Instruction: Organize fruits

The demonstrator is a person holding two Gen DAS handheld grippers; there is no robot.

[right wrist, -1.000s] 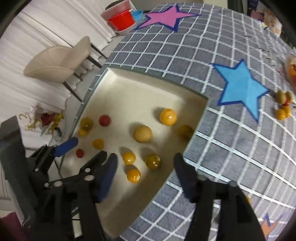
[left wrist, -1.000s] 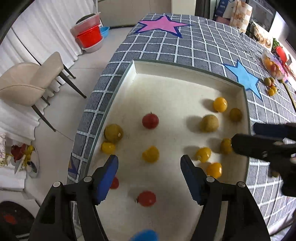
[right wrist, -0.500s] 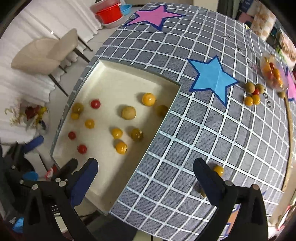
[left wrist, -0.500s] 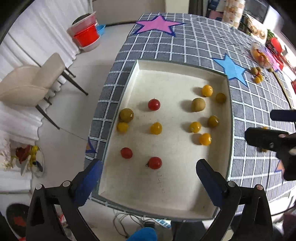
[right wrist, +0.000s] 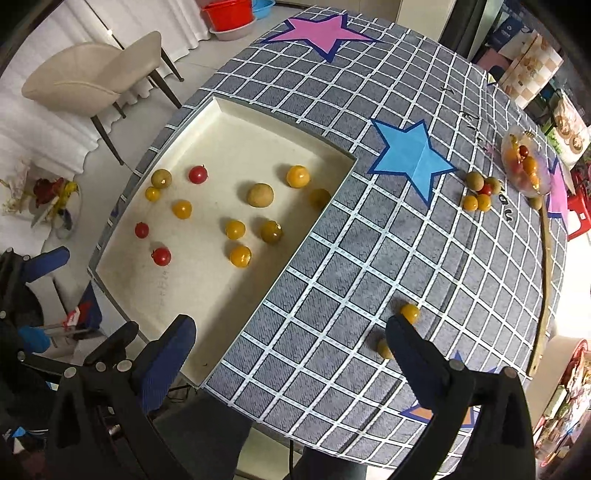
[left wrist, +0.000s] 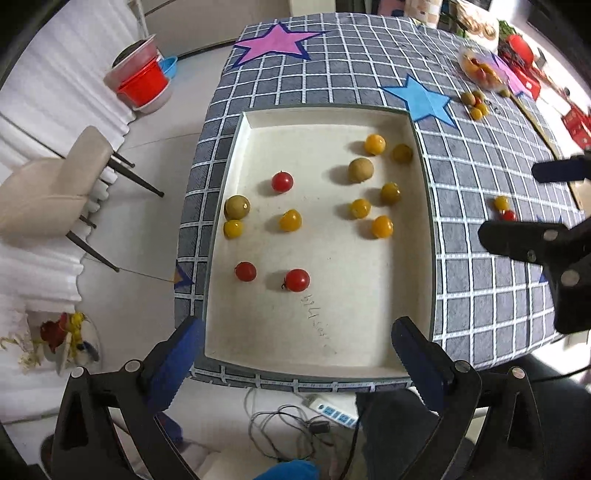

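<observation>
Both the left gripper (left wrist: 295, 354) and right gripper (right wrist: 288, 347) hang spread and empty, while light, soft-skinned tomatoes (left wrist: 296, 280) sit mid-frame in the tray (left wrist: 317, 363), best pinched gently across their middles

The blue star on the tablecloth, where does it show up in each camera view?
Left wrist view: the blue star sits upper right, just beyond the white tray's far right corner.
Right wrist view: the blue star sits upper centre-right, just right of the tray's far corner.
Shared landmark: the pink star at the table's far end.
</observation>
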